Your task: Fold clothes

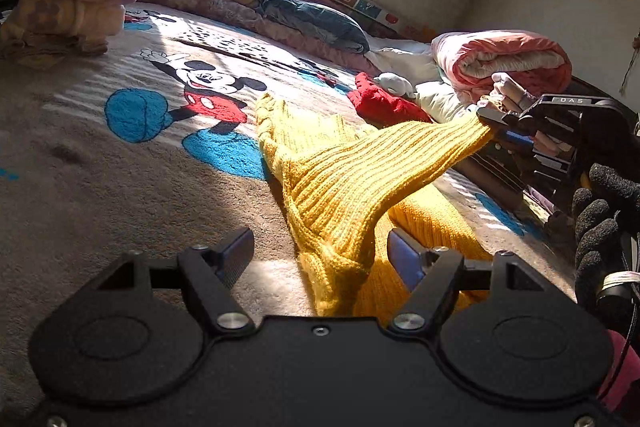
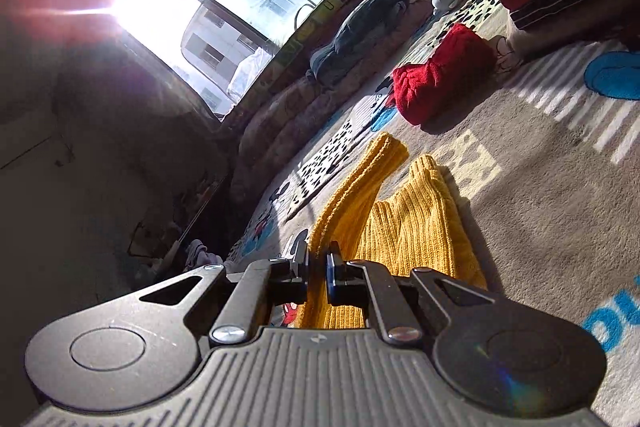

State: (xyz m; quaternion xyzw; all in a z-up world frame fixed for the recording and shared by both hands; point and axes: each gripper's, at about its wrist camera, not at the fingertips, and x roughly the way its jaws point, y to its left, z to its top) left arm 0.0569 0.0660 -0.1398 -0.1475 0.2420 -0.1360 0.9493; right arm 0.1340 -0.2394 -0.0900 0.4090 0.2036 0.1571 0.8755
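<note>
The right gripper (image 2: pixel 318 267) is tilted low over the blanket (image 1: pixel 100 155), clamped on one end of the yellow sweater (image 1: pixel 336 195) and lifting it taut. The left gripper (image 1: pixel 320 259) lies low and level, fingers spread wide around the sweater's near fold, a gloved hand (image 1: pixel 604 227) beside it.

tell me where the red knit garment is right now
The red knit garment lies bunched on the cartoon blanket beyond the yellow sweater, beside a small white plush toy.
</note>
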